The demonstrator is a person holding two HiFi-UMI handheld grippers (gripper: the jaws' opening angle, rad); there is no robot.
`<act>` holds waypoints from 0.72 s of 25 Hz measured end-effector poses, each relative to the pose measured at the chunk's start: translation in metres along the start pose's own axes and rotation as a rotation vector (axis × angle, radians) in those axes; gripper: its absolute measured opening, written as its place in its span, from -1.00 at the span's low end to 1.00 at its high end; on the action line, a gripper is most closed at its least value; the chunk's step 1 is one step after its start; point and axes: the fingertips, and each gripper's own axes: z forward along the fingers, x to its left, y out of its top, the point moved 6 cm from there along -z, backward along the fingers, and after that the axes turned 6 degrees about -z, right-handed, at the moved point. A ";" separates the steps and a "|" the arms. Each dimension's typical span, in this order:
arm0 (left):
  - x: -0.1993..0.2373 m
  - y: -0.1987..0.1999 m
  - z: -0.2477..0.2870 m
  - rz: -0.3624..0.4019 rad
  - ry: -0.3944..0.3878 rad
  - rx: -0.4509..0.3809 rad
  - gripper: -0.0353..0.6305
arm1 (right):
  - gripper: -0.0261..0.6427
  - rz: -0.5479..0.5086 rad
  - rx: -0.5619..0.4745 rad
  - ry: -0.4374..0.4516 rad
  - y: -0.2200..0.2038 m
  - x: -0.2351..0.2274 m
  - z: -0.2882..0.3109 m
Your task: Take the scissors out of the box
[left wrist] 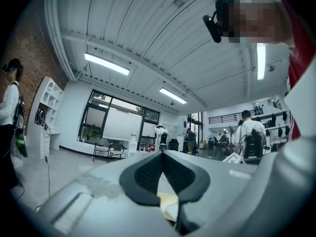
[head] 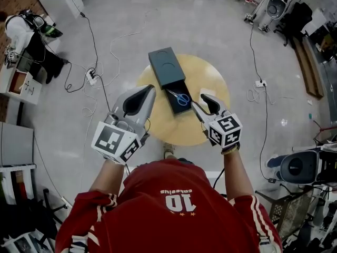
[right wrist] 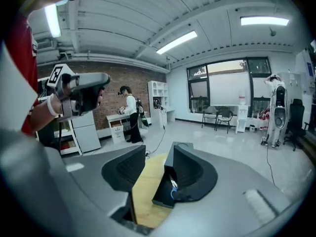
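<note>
Head view shows the right gripper point(head: 199, 102), jaws spread wide and empty, with the scissors point(head: 181, 97) just ahead of them in the slid-open box point(head: 166, 67), apparently poised to grab, while the left gripper point(head: 149, 90) hovers closed.

The scissors point(head: 181, 98) lie in the box point(head: 166, 67) on the table point(head: 211, 79).

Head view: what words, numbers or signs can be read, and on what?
"10": on the back of the person's red shirt, seen upside down.
Small word beside that number: too blurred to read.
Left marker cube and right marker cube: black-and-white square patterns only, no letters.
</note>
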 end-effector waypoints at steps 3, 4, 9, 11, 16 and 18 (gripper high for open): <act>0.008 -0.003 0.011 -0.007 0.006 0.014 -0.88 | -0.41 -0.009 0.072 0.014 -0.026 -0.011 0.023; 0.010 -0.003 0.014 -0.011 0.007 0.017 -0.88 | -0.41 -0.010 0.098 0.022 -0.036 -0.015 0.032; 0.021 -0.007 0.031 -0.003 0.023 0.045 -0.88 | -0.41 0.007 0.237 0.058 -0.087 -0.033 0.071; 0.027 -0.009 0.036 -0.004 0.032 0.057 -0.88 | -0.41 0.019 0.285 0.073 -0.103 -0.039 0.086; 0.044 -0.018 0.049 -0.016 0.059 0.087 -0.88 | -0.41 0.038 0.383 0.101 -0.137 -0.051 0.121; 0.050 -0.022 0.054 -0.025 0.065 0.098 -0.88 | -0.41 0.032 0.423 0.113 -0.148 -0.052 0.133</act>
